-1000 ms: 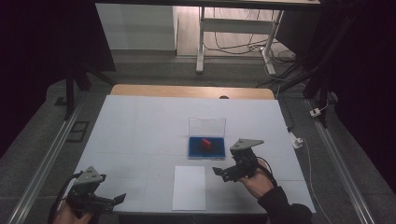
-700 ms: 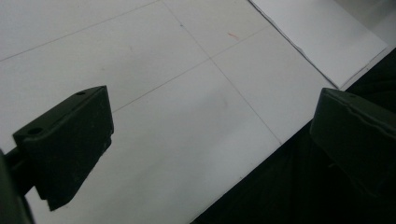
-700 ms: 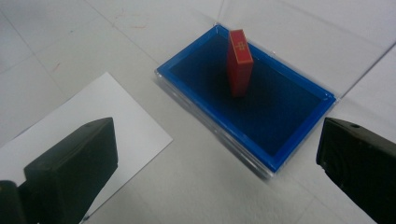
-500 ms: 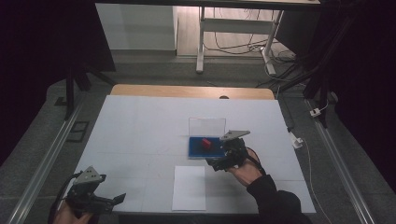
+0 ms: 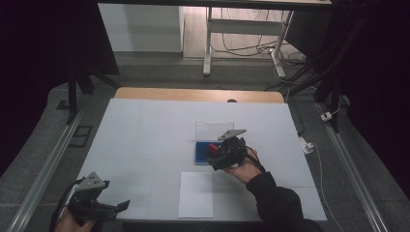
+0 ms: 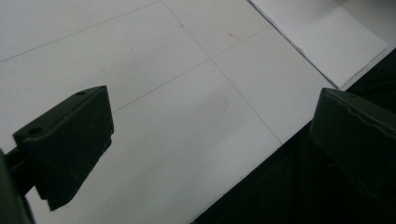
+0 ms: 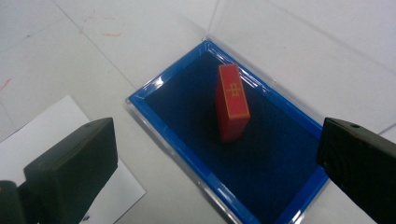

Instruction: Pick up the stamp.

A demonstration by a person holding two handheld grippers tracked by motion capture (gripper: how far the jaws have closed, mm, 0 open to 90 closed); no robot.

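Right gripper (image 5: 218,158) has swung in over the blue tray (image 7: 187,135), jaws wide, closing on the red block (image 7: 231,102); left gripper (image 5: 112,208) idles, jaws open.

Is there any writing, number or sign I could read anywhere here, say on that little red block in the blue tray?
No readable words or numbers anywhere.
Red block: a yellow border line and a small yellow cross-like sign on its top face; no letters.
Blue tray: no text.
White sheet: blank as far as can be seen.
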